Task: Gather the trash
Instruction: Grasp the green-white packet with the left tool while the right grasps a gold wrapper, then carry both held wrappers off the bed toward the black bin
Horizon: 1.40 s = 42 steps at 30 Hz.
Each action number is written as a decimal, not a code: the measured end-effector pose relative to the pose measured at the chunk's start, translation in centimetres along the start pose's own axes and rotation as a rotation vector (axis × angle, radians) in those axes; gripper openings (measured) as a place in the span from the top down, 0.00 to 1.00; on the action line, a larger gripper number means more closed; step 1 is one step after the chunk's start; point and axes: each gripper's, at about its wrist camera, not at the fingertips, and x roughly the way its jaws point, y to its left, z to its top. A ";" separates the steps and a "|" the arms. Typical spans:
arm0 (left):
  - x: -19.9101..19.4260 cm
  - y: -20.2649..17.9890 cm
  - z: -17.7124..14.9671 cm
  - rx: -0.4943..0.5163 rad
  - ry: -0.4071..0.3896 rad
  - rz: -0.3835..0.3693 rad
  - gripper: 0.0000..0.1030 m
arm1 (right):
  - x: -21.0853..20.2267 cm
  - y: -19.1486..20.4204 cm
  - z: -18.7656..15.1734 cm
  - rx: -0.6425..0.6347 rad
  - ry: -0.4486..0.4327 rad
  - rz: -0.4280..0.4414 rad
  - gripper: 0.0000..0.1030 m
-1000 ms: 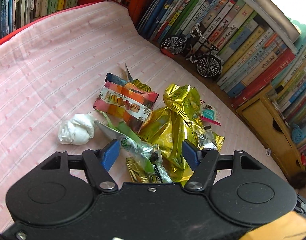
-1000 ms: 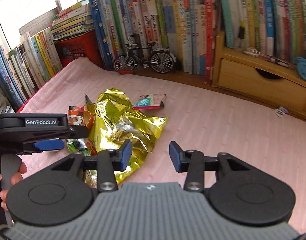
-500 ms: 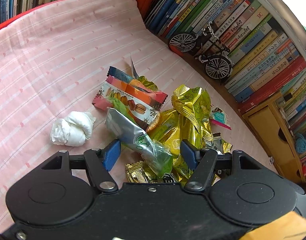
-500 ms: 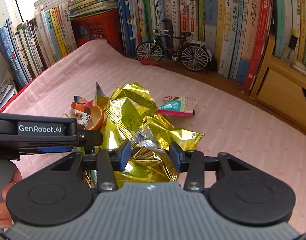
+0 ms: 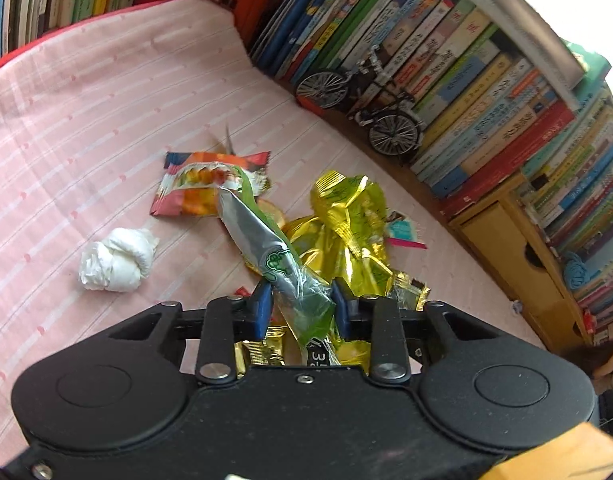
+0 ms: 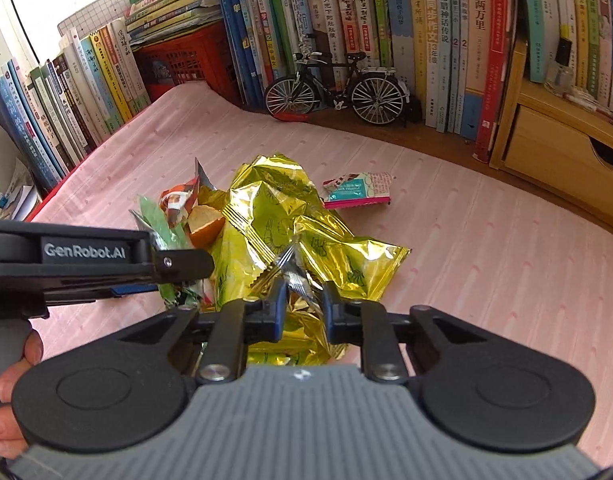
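A pile of trash lies on the pink striped cloth [image 5: 66, 128]. My left gripper [image 5: 301, 302] is closing its jaws, and its pads press a green and silver wrapper [image 5: 266, 248] that sticks up from between them. My right gripper [image 6: 304, 300] is closing too, pinching a crumpled fold of the gold foil bag [image 6: 274, 216]. That gold foil bag [image 5: 346, 216] also shows beyond the left gripper. A red and orange snack wrapper [image 5: 194, 192], a white tissue ball [image 5: 114, 260], an orange peel [image 6: 204, 220] and a small teal and pink packet [image 6: 356, 190] lie loose.
Rows of books [image 6: 426, 20] wall the cloth at the back and left. A model bicycle [image 6: 334, 88] stands before them, beside a red crate [image 6: 178, 64]. A wooden drawer unit [image 6: 558, 148] sits at the right. A person's hand [image 6: 10, 364] holds the left gripper's handle.
Both pairs of jaws have narrowed from wide apart. The green wrapper now stands up in the left jaws. The right gripper has come forward over the gold bag.
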 end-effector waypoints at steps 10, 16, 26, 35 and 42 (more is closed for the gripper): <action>-4.2 -0.9 -0.5 0.072 -0.056 -0.062 0.72 | -2.4 -0.6 -1.2 0.082 -0.030 -0.029 0.92; -7.0 -0.1 -1.3 0.102 -0.077 -0.055 0.72 | -4.3 -0.2 -2.3 0.107 -0.046 -0.038 0.81; -9.8 2.4 -3.2 0.111 -0.077 -0.008 0.72 | 0.1 -1.2 -2.6 0.186 0.011 -0.173 0.27; -12.2 4.0 -4.6 0.140 -0.092 0.028 0.72 | -1.3 -0.4 -4.0 0.196 0.041 -0.118 0.69; -15.4 5.1 -5.7 0.196 -0.081 0.022 0.72 | -6.1 1.5 -5.3 0.240 -0.021 -0.115 0.69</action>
